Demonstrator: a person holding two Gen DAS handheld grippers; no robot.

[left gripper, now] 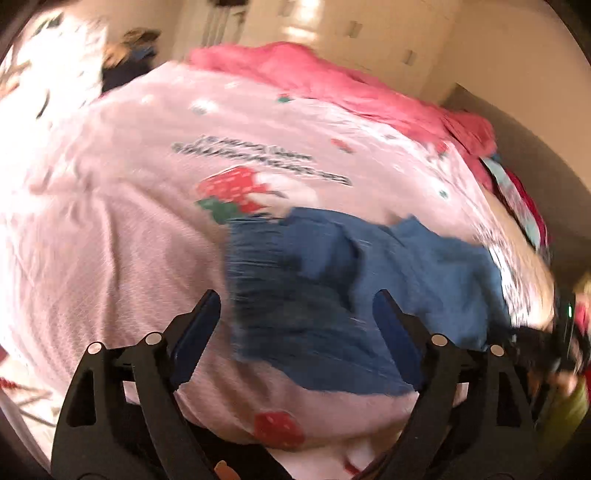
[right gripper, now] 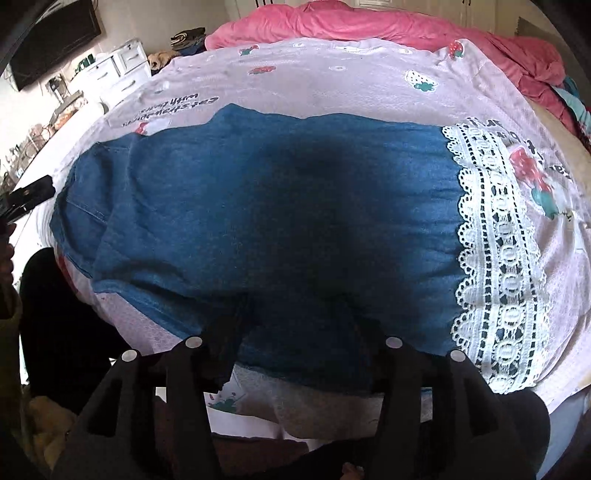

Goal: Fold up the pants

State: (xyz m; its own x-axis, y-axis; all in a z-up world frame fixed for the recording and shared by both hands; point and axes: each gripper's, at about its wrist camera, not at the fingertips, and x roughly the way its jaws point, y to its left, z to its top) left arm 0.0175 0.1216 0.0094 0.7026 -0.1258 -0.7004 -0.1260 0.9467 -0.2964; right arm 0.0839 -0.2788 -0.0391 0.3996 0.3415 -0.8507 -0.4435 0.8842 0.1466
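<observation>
We see one pair of blue pants (right gripper: 258, 206) lying spread across a pale pink bedsheet (right gripper: 332, 77) printed with strawberries and lines of dark lettering. In the right wrist view, going left to right, the tip of the left gripper (right gripper: 35, 194) shows at the far left edge, just beside the end of the pants; then comes the broad blue cloth, folded over itself in layers with a dark shadow at its middle; then one wide band of white lace trim (right gripper: 498, 251) along the right end of the pants. The right gripper (right gripper: 295, 332) sits low over the near edge of the blue cloth, its two fingers spread wide apart; we cannot tell whether they touch the fabric, and they pinch nothing. In the blurred left wrist view, the left gripper (left gripper: 295, 306) also stands wide open, its two blue-padded fingers (left gripper: 201, 332) straddling the near part of the pants (left gripper: 332, 288) without clasping them. One rumpled pink blanket (right gripper: 388, 26) lies along the far side of the bed, and one white chest of drawers (right gripper: 118, 70) stands by the wall at far left.
</observation>
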